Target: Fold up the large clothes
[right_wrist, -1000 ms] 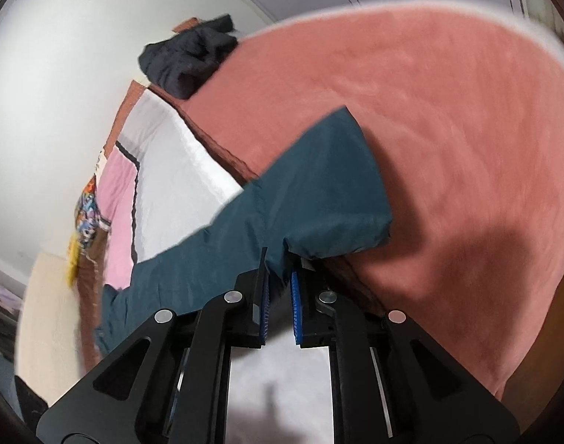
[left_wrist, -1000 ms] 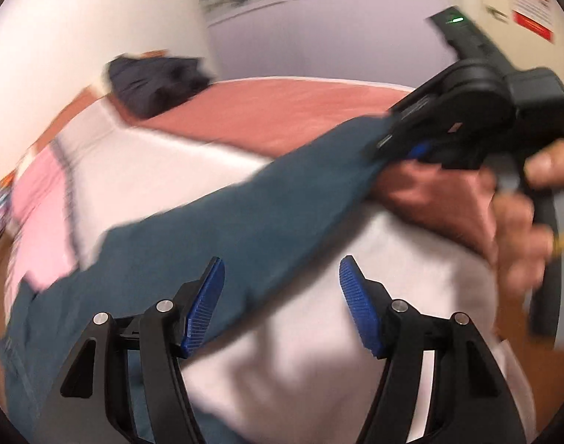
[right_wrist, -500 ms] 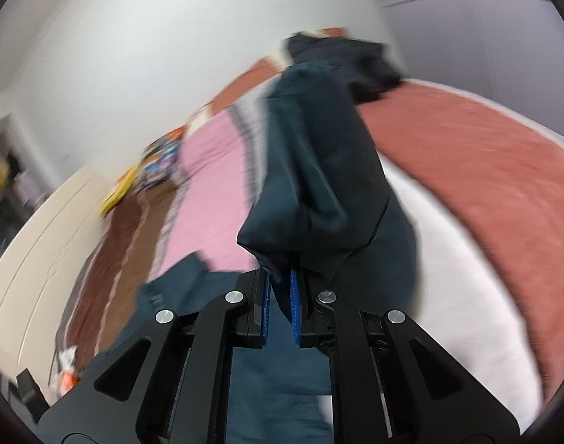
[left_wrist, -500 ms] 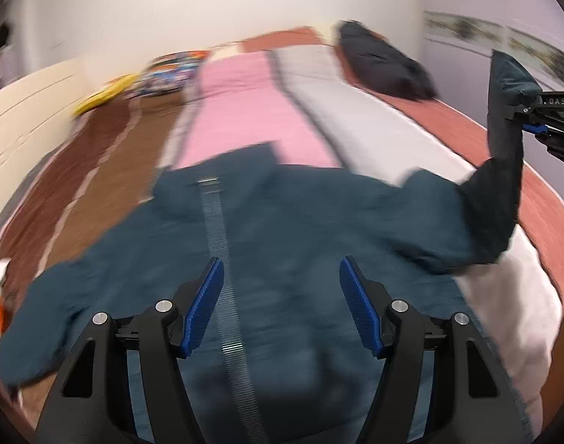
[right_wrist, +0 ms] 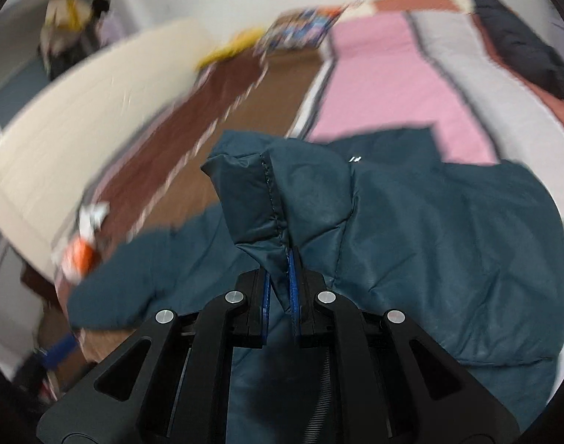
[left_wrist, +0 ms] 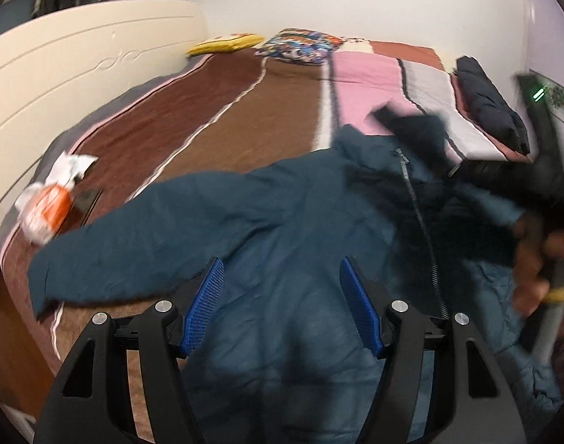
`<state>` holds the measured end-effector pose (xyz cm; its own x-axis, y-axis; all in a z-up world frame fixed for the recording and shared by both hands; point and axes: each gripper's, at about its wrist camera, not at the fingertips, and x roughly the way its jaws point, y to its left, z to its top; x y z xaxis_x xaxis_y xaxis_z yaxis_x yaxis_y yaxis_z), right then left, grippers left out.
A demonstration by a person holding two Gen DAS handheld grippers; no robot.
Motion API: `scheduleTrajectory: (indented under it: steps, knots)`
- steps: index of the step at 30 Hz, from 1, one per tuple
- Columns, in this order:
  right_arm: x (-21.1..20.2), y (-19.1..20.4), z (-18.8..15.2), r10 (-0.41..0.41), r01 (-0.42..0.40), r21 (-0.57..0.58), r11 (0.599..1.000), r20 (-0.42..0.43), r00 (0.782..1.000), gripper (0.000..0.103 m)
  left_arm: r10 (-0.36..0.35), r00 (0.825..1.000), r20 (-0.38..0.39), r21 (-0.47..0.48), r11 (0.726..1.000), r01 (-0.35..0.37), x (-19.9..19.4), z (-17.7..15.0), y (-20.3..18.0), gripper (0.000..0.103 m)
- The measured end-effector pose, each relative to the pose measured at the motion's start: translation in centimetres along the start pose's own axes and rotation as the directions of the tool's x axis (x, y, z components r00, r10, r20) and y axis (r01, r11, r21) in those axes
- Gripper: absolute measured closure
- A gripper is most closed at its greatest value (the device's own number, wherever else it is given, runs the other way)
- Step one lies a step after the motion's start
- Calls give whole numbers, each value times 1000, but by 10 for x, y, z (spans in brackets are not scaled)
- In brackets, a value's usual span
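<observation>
A dark teal zip-up jacket [left_wrist: 282, 222] lies front-up on the striped bed cover, one sleeve [left_wrist: 108, 244] stretched out to the left. My left gripper [left_wrist: 280, 299] hovers open above the jacket's body with nothing between its blue pads. My right gripper [right_wrist: 279, 288] is shut on the cuff of the other sleeve [right_wrist: 259, 199], which stands up from the jaws and is carried over the jacket's body [right_wrist: 448, 251]. In the left wrist view the right gripper [left_wrist: 511, 177] and a hand [left_wrist: 537, 259] appear blurred at the right, above the zipper [left_wrist: 418, 214].
The bed cover [left_wrist: 222, 118] has brown, pink and grey stripes. A cream headboard [left_wrist: 60, 74] runs along the left. A crumpled white and orange packet [left_wrist: 49, 199] lies near the left sleeve. A dark folded garment [left_wrist: 489, 107] sits far right; a yellow item [left_wrist: 226, 42] and patterned pillow [left_wrist: 300, 46] lie at the far end.
Both views swung round from the red side of the bed towards the headboard. The right gripper carried the sleeve from out at the side up and over the jacket's body. The left stayed open.
</observation>
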<state>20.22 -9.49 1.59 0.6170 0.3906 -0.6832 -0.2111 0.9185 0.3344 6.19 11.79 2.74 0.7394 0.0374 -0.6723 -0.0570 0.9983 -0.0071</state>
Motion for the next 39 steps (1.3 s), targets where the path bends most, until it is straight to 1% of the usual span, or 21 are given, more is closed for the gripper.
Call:
scheduleTrajectory:
  steps: [3,6,8,10,13,14,16,17,19,21,24,26,27,29,30,31,32,35,39]
  knots:
    - [34,26,-28,-58,54,-53,997,-59,997,93,-7,1000,-1,-21,1000,7,1,-7,11,38]
    - [54,32,-43,-103,97,-72,993,-78,992,93,-18,1000,6,-29,999,18,0,-12,17,38]
    - [60,36,-47,-127,121,-79,989,-82,988,93,-30,1000,6,-39,999,30,1,-15,22,38]
    - [58,44,-47,-135,130,-75,989,-62,989,93,-35,999,7,-48,998,35,0,-17,27,38]
    - [53,54,-43,-140,140,-67,988,2,990,92,-44,999,13,-60,997,45,0,-18,33,38]
    - [54,59,-43,-151,151,-77,985,9,989,90,-46,999,14,-62,997,47,0,-19,34,38]
    - [63,72,-45,-185,181,-124,976,-18,983,90,-47,999,14,-67,997,48,0,-19,37,38]
    - [71,77,-49,-205,197,-150,969,-41,978,87,-49,999,15,-69,996,50,0,-19,38,38]
    - [85,85,-60,-240,218,-209,953,-83,967,86,-48,999,19,-72,996,49,-2,-19,40,38]
    - [89,90,-70,-272,246,-263,933,-66,960,85,-48,999,24,-75,996,50,-4,-19,42,38]
    - [92,95,-74,-295,263,-311,913,-62,953,76,-42,999,23,-81,996,44,-3,-19,45,37]
    - [91,97,-74,-275,240,-316,918,-72,959,66,-43,999,16,-94,995,44,-1,-19,46,37]
    - [90,98,-74,-259,223,-311,924,-79,963,64,-43,999,13,-97,994,44,0,-20,46,37]
    - [88,99,-75,-217,178,-303,936,-99,971,55,-46,999,9,-103,994,46,0,-19,45,37]
    - [86,99,-76,-187,148,-289,946,-111,976,52,-45,999,9,-100,994,46,0,-19,45,37]
    - [82,100,-73,-161,123,-276,953,-119,980,46,-44,999,9,-96,994,44,0,-19,44,37]
    - [80,100,-72,-129,92,-261,961,-128,983,43,-40,999,8,-92,995,40,0,-19,43,37]
    - [67,101,-68,-24,-11,-225,974,-153,988,42,-31,1000,-2,-91,995,31,1,-18,44,37]
    - [42,98,-65,69,-99,-183,978,-163,984,42,-32,999,-4,-99,995,31,1,-12,43,37]
